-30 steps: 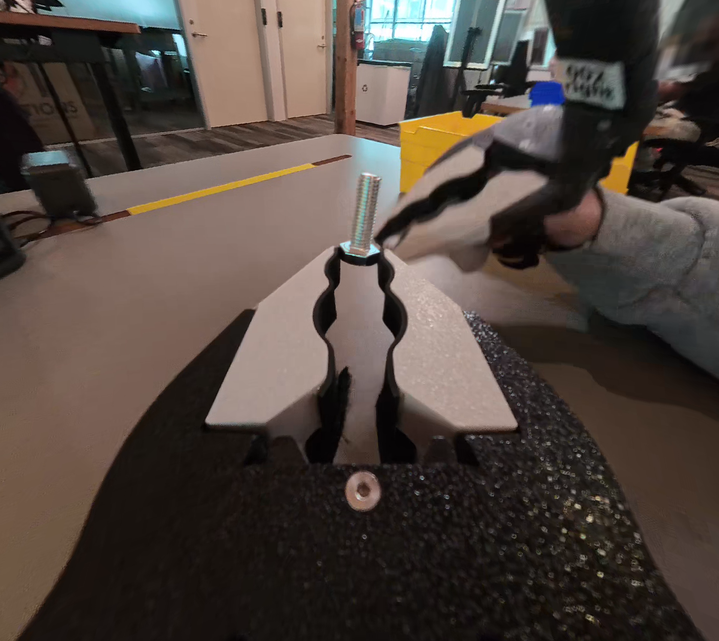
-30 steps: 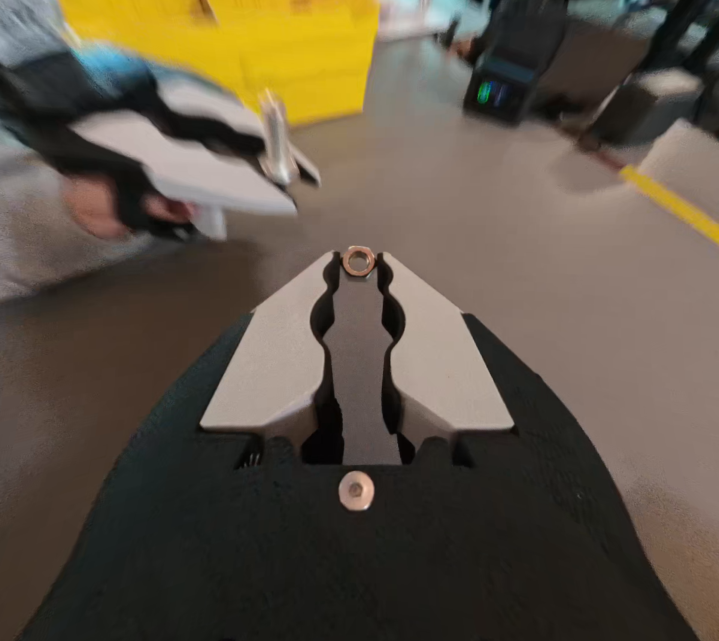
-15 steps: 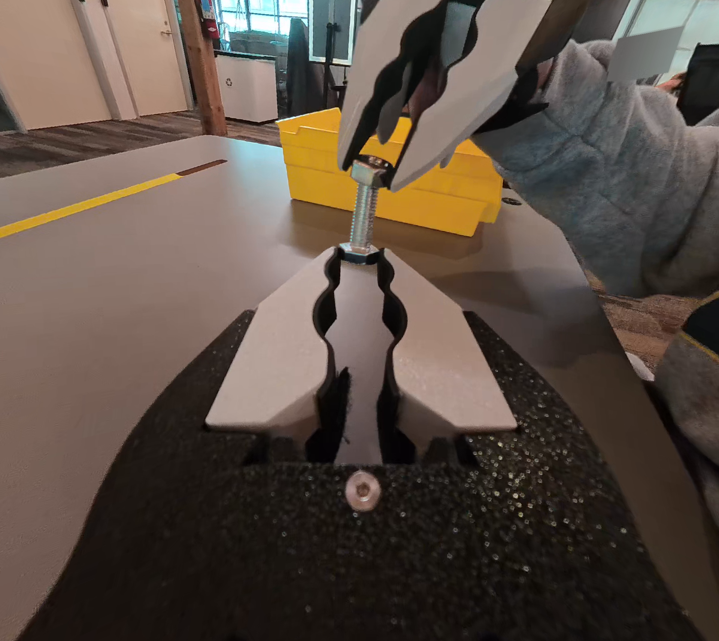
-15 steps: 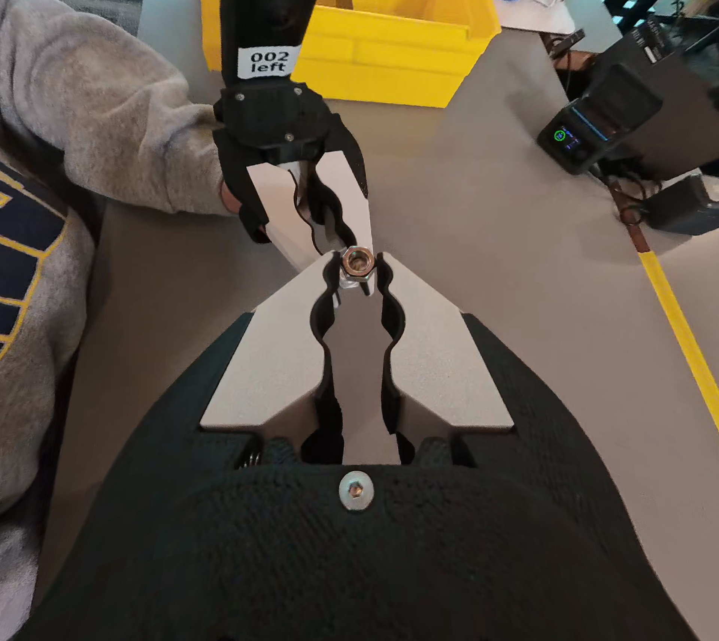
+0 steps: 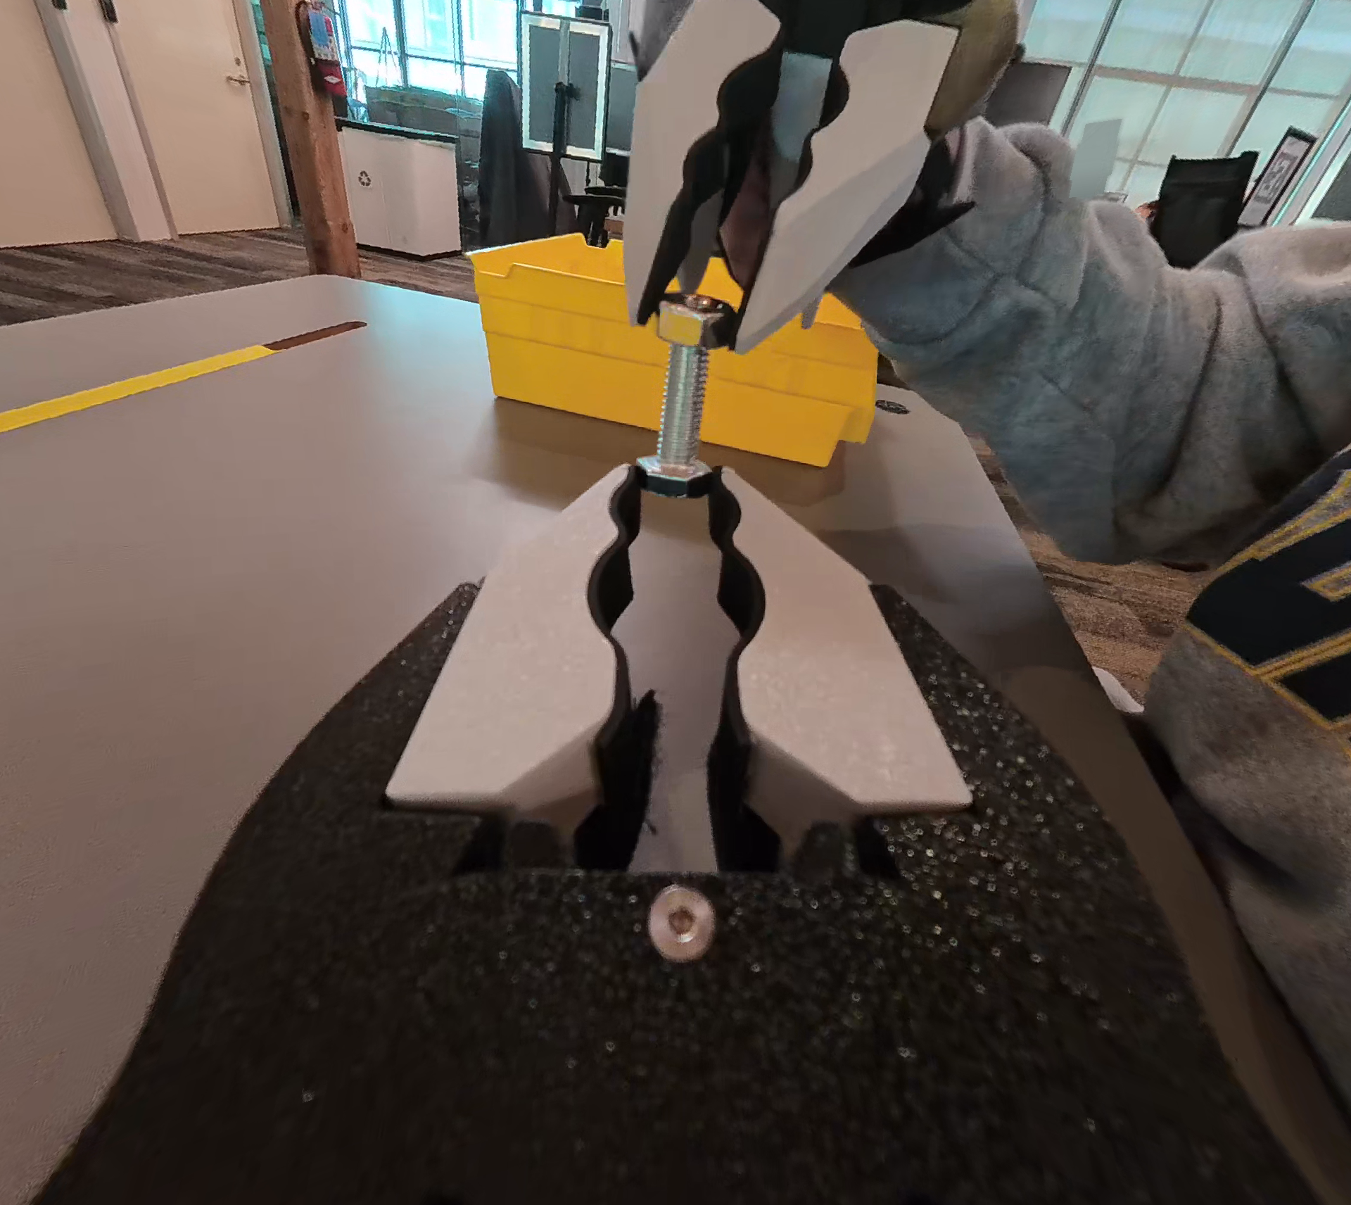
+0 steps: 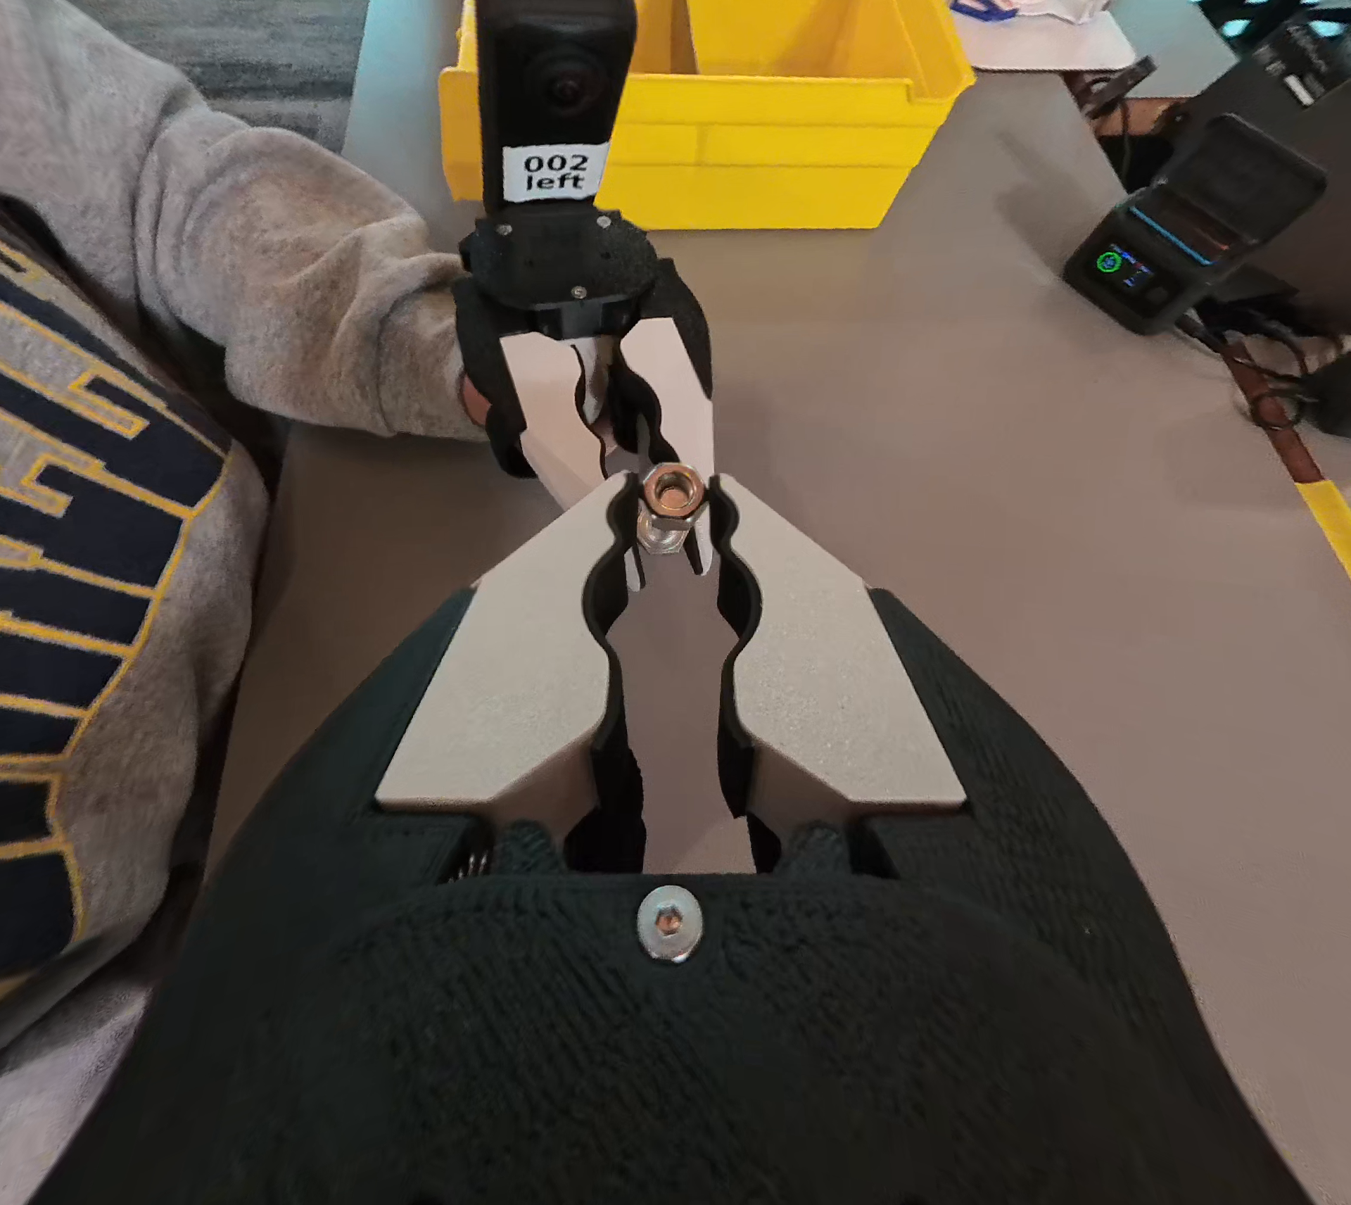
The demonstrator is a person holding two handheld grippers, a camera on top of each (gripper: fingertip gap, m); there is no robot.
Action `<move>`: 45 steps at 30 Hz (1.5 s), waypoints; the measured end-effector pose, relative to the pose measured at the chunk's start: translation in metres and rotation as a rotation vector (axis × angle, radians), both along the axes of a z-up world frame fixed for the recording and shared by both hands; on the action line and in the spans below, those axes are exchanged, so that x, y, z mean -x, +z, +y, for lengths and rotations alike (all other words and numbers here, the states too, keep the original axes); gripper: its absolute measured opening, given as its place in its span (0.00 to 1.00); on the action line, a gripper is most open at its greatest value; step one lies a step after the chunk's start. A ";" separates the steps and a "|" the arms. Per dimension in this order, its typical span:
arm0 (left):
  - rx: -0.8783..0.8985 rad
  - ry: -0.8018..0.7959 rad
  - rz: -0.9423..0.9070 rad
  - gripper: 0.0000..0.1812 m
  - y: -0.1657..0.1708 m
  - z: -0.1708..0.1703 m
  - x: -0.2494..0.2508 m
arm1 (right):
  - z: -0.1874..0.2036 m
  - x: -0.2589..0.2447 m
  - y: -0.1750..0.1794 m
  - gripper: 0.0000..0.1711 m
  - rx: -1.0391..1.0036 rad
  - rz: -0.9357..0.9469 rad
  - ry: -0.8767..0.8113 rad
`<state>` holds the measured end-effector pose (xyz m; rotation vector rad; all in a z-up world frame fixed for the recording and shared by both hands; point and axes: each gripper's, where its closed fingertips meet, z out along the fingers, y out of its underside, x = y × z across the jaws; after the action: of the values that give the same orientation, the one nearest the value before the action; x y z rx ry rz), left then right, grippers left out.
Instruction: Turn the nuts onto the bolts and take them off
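My left gripper (image 5: 672,484) is shut on the hex head of a silver bolt (image 5: 681,398) and holds it upright above the grey table (image 5: 256,548). My right gripper (image 5: 687,321) comes down from above and is shut on a hex nut (image 5: 686,325) that sits on the bolt's top end. In the right wrist view the right gripper (image 6: 669,488) grips the nut (image 6: 669,487). I look down through the nut's hole, with the bolt's head (image 6: 661,535) below it between the left gripper's fingertips (image 6: 698,557).
A yellow divided bin (image 6: 731,146) stands on the table behind the grippers; it also shows in the left wrist view (image 5: 585,365). A black device with a lit screen (image 6: 1140,263) and cables lie at the right. A person's grey sleeves are close by.
The right gripper has swung from beside the bolt to above it and set the nut on the bolt's top end. The left gripper still holds the bolt upright.
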<state>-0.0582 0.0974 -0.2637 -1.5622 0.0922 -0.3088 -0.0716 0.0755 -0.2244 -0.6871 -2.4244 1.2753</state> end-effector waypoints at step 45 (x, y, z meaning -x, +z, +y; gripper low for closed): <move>-0.102 -0.051 -0.058 0.09 0.014 -0.007 -0.003 | -0.009 0.000 0.009 0.11 0.541 -0.038 -0.110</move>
<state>-0.0551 0.0903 -0.2492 -1.4502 0.1016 -0.3837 -0.0719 0.0666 -0.2156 -0.9713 -2.0330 1.9020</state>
